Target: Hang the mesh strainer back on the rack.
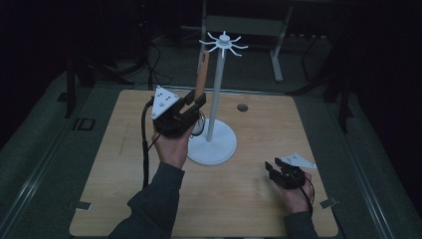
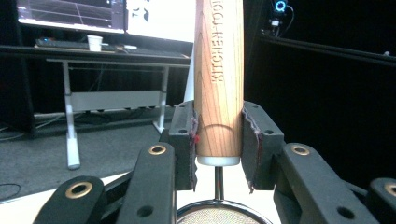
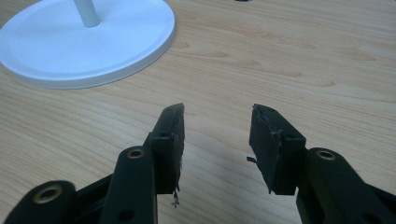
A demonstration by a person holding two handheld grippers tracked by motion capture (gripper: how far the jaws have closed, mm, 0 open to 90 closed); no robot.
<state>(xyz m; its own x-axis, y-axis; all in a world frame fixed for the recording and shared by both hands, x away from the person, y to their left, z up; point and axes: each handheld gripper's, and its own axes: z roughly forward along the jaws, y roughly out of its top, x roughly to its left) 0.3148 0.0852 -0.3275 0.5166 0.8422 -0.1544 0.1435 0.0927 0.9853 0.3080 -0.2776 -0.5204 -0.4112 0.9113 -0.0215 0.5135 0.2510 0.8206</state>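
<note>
Strainer handle (image 2: pixel 218 79) between left gripper (image 2: pixel 218 140) pads

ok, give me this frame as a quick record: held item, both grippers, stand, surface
held item: strainer with wooden handle, handle upright, mesh bowl below the jaws
left gripper: shut on the handle near its lower end, pads pressing both sides
right gripper: open, nothing between the jaws, low over the table
stand: white hook stand, round base on the table, hooks at the top
handle vs hooks: handle top close beside the hooks; whether it hangs on one cannot be told
surface: wooden table
</note>
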